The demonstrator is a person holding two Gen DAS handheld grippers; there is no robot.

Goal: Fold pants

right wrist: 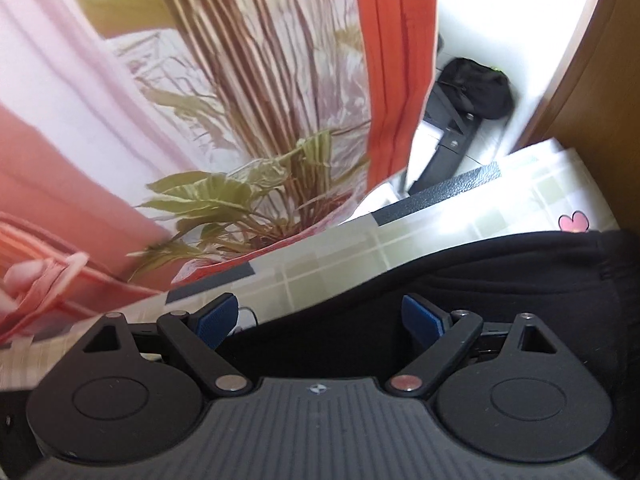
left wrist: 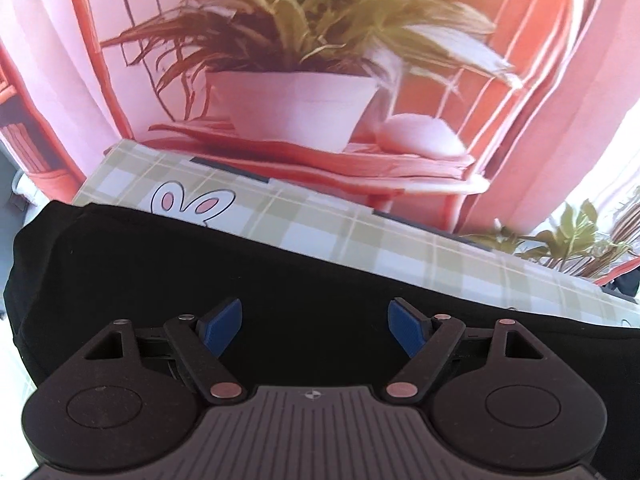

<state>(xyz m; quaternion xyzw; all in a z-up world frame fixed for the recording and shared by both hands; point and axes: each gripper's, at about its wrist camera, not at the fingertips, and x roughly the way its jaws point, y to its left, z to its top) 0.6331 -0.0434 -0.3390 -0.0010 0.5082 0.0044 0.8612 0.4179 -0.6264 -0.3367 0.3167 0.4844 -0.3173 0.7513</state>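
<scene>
Black pants (left wrist: 168,256) lie flat across a table covered with a green-and-white checked cloth (left wrist: 360,236). In the left wrist view my left gripper (left wrist: 315,326) hovers over the dark fabric, its blue pads (left wrist: 222,326) wide apart with nothing pressed between them. In the right wrist view the pants (right wrist: 500,292) fill the lower right, their ribbed waistband near the right edge. My right gripper (right wrist: 322,322) stands open at the fabric's far edge, left pad (right wrist: 214,320) over the cloth, right pad over the pants.
A backdrop printed with a potted plant (left wrist: 296,108) and an orange chair hangs behind the table. Black tape strips (right wrist: 438,196) hold the cloth down. A black bag (right wrist: 476,88) and a dark stand rest on the floor beyond. A wooden panel (right wrist: 600,60) rises at right.
</scene>
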